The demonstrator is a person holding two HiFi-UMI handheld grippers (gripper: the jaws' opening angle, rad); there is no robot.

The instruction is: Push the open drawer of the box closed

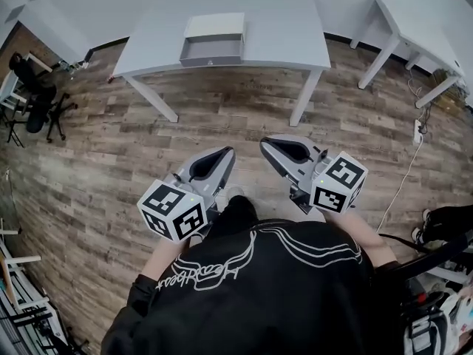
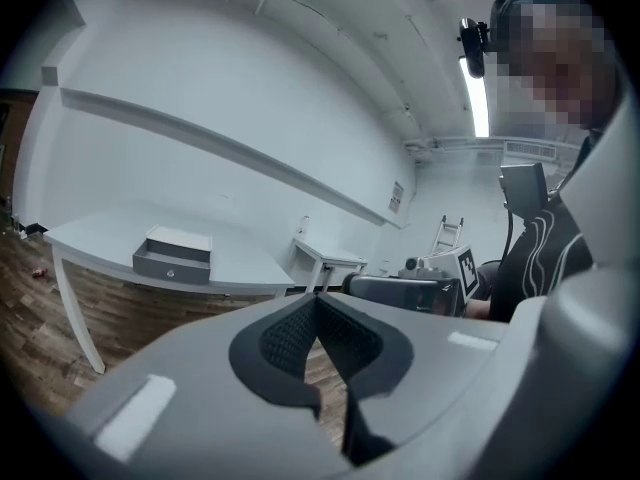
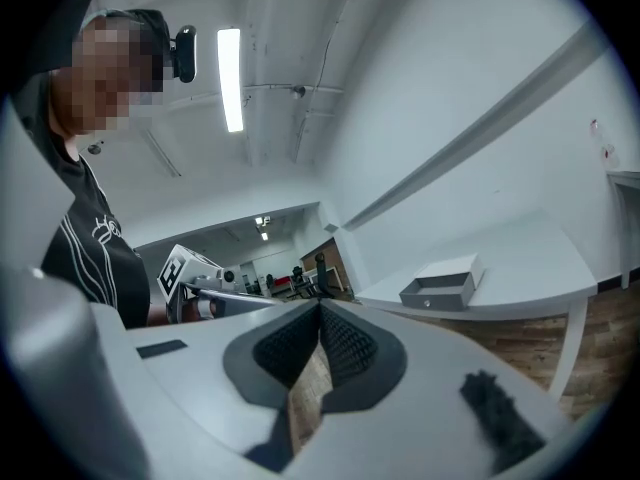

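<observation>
At twelve o'clock in the head view, well apart from the person, a white box [image 1: 214, 26] sits near the front edge of a pale grey table [image 1: 284, 21]. Its grey drawer [image 1: 212, 51] stands pulled out toward the person, with a small round knob on its front. The left gripper view shows the same box [image 2: 180, 238] and open drawer [image 2: 171, 264] at about nine o'clock. The right gripper view puts the box [image 3: 455, 267] and drawer [image 3: 437, 293] at about three o'clock.

Readable writing is scarce. The person's black top [image 1: 281, 294] carries a white line drawing and a word in white script, upside down from the head camera and not legible with any certainty. Each tool bears a cube of black-and-white square markers, patterns rather than text. A small sign on the far wall in the left gripper view is too small to read.

The left tool [image 1: 225, 154] is clenched: in its own view [image 2: 318, 296] the ribbed black pads meet at the tips, with only floor showing through the gap behind them. The right tool [image 1: 267, 143] is likewise clenched, pads together at the tips [image 3: 321, 307] and nothing between them. Both hang at six o'clock over the wood-plank floor [image 1: 96, 161], side by side, touching nothing, far short of the table.

A second white table [image 1: 414, 32] stands at two o'clock and a black office chair [image 1: 33, 98] at nine o'clock.
</observation>
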